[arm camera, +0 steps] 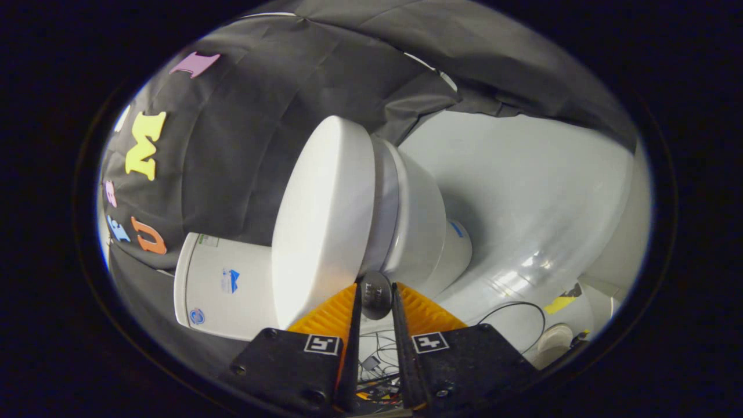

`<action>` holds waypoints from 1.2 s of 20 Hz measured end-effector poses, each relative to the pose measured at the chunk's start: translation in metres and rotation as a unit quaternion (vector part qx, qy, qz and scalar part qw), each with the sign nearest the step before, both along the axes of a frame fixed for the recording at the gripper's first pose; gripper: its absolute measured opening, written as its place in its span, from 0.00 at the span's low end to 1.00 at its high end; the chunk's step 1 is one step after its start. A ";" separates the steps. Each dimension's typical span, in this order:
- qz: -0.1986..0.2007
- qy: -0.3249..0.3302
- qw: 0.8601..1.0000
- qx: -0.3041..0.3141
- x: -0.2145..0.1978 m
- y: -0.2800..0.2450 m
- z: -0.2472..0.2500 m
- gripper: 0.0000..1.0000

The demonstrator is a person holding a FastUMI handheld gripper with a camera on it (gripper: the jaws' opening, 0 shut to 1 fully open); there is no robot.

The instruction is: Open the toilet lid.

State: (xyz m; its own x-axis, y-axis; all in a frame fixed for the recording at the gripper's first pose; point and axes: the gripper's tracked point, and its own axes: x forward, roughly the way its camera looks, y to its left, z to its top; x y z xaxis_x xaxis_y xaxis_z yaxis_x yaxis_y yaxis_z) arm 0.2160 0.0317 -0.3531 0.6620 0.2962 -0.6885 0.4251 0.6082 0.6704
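Gripper (376,290) clamped on small grey lid tab (376,295) at toilet lid (322,220) edge; lid closed over seat (388,200); bare floor (522,191) beyond.

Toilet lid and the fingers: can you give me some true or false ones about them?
1. The toilet lid is white. True.
2. A small dark round tab sits between the fingers. True.
3. The fingers are spread wide with nothing between them. False: they are closed against the tab's two sides.
4. The tank is black. False: it is white, beside the lid.
5. A thin cable lies on the floor. True.
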 end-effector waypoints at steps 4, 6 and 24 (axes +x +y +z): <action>-0.001 -0.003 1.000 0.012 0.002 -0.002 0.005 0.26; -0.014 -0.004 1.000 0.028 0.003 -0.004 0.007 0.20; -0.005 -0.026 1.000 0.008 0.006 0.003 0.041 0.06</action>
